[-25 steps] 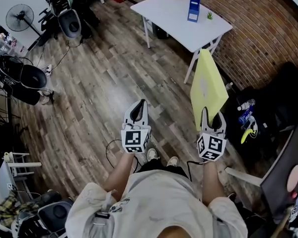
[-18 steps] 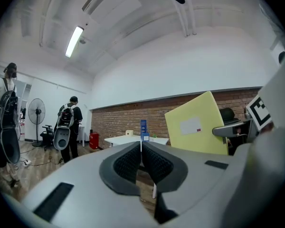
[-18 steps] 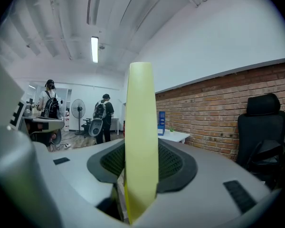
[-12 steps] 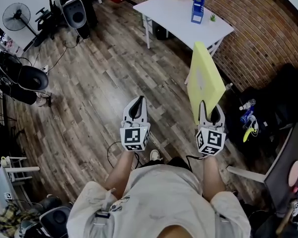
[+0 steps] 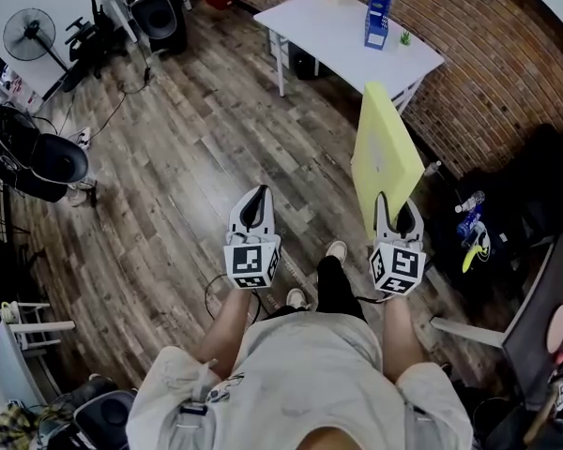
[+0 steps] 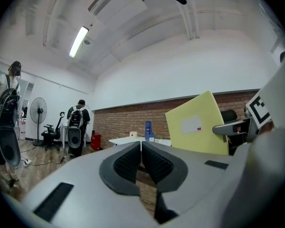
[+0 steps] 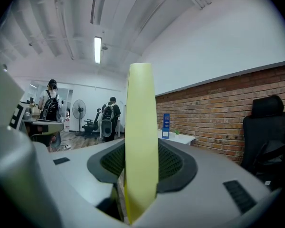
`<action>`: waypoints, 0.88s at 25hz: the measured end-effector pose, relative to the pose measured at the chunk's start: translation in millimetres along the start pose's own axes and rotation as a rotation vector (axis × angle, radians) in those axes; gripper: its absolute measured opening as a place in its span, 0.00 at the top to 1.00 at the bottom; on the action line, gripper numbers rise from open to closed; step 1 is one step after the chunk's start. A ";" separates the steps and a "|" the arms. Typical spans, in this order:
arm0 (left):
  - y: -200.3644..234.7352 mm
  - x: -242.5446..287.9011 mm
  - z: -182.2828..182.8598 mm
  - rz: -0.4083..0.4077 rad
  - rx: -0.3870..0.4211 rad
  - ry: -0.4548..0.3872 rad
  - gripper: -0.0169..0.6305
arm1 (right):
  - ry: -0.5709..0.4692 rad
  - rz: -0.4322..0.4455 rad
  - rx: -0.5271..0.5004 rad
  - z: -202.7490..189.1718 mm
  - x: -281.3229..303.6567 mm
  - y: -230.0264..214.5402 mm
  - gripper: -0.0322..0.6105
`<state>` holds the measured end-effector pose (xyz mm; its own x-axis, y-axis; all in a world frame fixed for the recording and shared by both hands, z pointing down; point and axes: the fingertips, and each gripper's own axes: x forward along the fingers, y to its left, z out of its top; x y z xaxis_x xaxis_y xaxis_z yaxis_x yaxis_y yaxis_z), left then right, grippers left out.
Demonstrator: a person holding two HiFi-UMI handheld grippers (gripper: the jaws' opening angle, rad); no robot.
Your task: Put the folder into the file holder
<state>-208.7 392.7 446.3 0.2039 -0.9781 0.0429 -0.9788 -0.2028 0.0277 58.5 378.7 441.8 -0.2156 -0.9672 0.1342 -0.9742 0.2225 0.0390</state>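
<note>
While the right tongs (image 5: 397,216) grip the yellow folder (image 5: 385,157) upright by its lower edge, the left tongs (image 5: 254,206) are clenched, empty. The blue holder (image 5: 378,11) stands on the white surface (image 5: 324,28), well apart. Gripped so low, the folder could sway and topple the holder.

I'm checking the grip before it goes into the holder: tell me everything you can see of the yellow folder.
The yellow folder is thin, flat and pale yellow, card or plastic by its look, with a white rectangular label on one face. It is held on edge above the wooden floor, with its near end clamped between the jaws of the right gripper. Nothing else touches it.
</note>
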 end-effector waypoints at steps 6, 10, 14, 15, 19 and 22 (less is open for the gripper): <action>5.1 20.9 -2.4 0.005 0.003 0.002 0.94 | 0.002 0.007 0.003 -3.2 22.2 -1.9 0.66; 7.6 41.3 -10.4 0.008 0.008 0.030 0.94 | 0.010 0.005 0.015 -6.7 39.6 -7.1 0.66; 1.2 68.4 -14.7 0.005 0.009 0.056 0.94 | 0.019 -0.001 0.020 -8.6 57.9 -22.8 0.66; -2.1 76.0 -14.8 -0.001 0.013 0.060 0.94 | 0.021 -0.004 0.023 -9.6 63.0 -28.2 0.66; -10.9 107.1 -14.2 -0.016 0.028 0.076 0.94 | 0.034 -0.013 0.041 -11.3 86.1 -46.8 0.66; -16.2 134.0 -13.6 -0.019 0.034 0.086 0.94 | 0.039 -0.011 0.050 -11.3 107.1 -60.5 0.66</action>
<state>-165.3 265.6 465.1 0.2221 -0.9665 0.1284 -0.9745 -0.2245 -0.0045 95.1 263.1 465.0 -0.2028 -0.9640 0.1721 -0.9789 0.2043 -0.0091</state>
